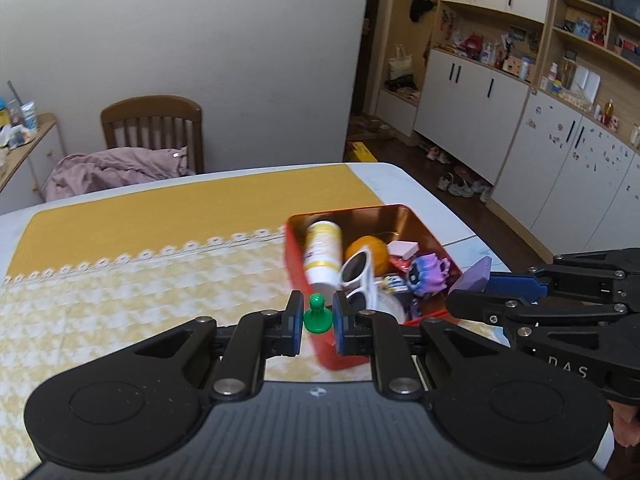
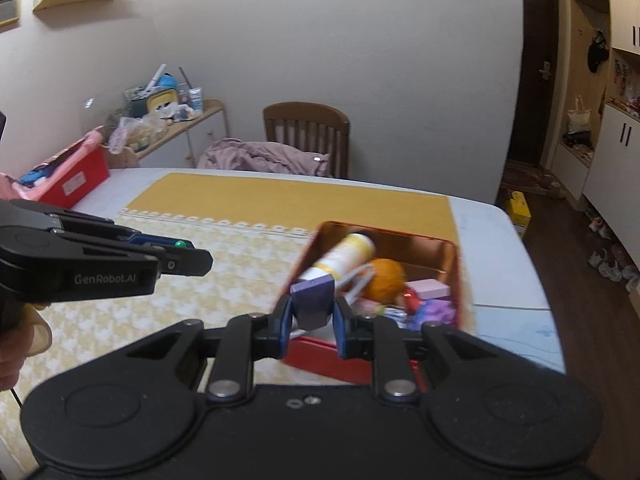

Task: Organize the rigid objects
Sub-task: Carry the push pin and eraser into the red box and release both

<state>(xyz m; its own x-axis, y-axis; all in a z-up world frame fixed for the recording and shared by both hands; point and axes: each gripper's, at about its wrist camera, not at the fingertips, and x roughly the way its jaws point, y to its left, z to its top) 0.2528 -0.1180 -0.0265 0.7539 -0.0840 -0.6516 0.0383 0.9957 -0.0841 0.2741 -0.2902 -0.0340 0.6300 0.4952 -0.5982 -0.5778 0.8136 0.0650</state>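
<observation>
The left gripper (image 1: pixel 316 320) has its two blue-padded fingers pinched on a small green pawn (image 1: pixel 317 314), which stands upright between them, held just at the near-left corner of an open red tin (image 1: pixel 432 236). The right gripper (image 2: pixel 314 320) pinches a purple block (image 2: pixel 313 302) between its own blue pads, tilted a little, and holds it over the near rim of the same tin. From the left wrist view that block (image 1: pixel 478 274) shows at the tin's right edge, gripped in the right gripper (image 1: pixel 480 284) coming in from the side.

Inside the tin lie a white and yellow bottle (image 1: pixel 323 254) on its side along the left wall, an orange ball (image 1: pixel 368 254) behind it, white sunglasses (image 1: pixel 358 276) leaning in the middle, a pale pink box (image 1: pixel 402 249) toward the far right corner, and a purple toy (image 1: pixel 426 274) near the right wall. Smaller bits underneath are too jumbled to name.

The tin sits toward the right edge of the tabletop (image 1: pixel 400 178), on a yellow cloth (image 1: pixel 160 216) with a lace-patterned band across it. At the far edge of the tabletop stands a wooden chair (image 1: pixel 152 128) with a pinkish jacket (image 1: pixel 120 168) heaped on it. A red bin (image 2: pixel 72 178) sits at the far left corner.
</observation>
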